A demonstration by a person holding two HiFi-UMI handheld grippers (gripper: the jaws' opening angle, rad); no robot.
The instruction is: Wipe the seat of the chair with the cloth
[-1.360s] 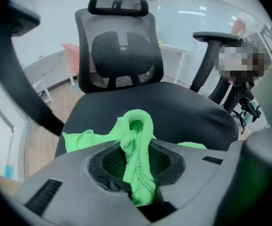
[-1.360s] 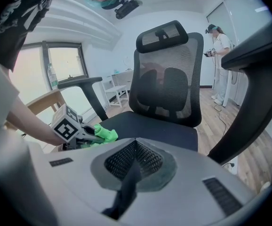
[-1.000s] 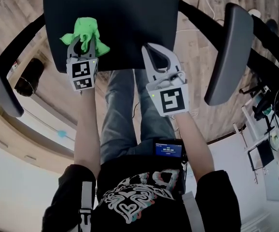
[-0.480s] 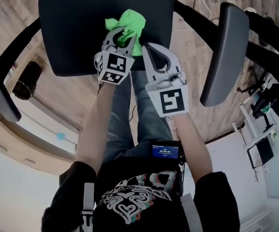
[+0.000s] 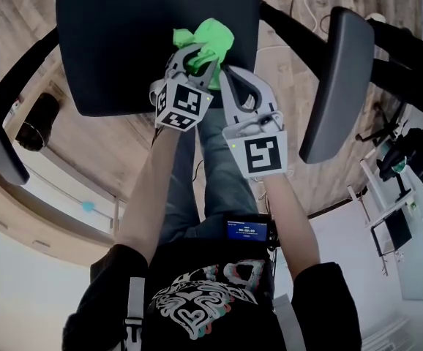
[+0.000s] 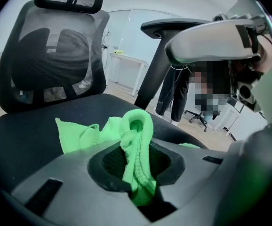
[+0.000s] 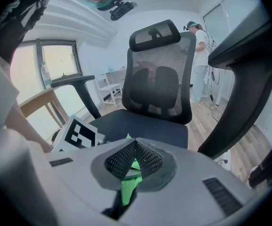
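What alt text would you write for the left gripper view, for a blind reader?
The left gripper pinches a bunched green cloth that lies on the black seat of a mesh-backed office chair. The right gripper fills the upper right.

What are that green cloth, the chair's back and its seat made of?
Green cloth: looks like soft microfibre or terry with a matte finish; a fuzzy nap shows along its folds.
Chair back: black mesh, probably synthetic; light shows through the open weave.
Seat: dark matte fabric, finely textured up close; what lies underneath cannot be told.
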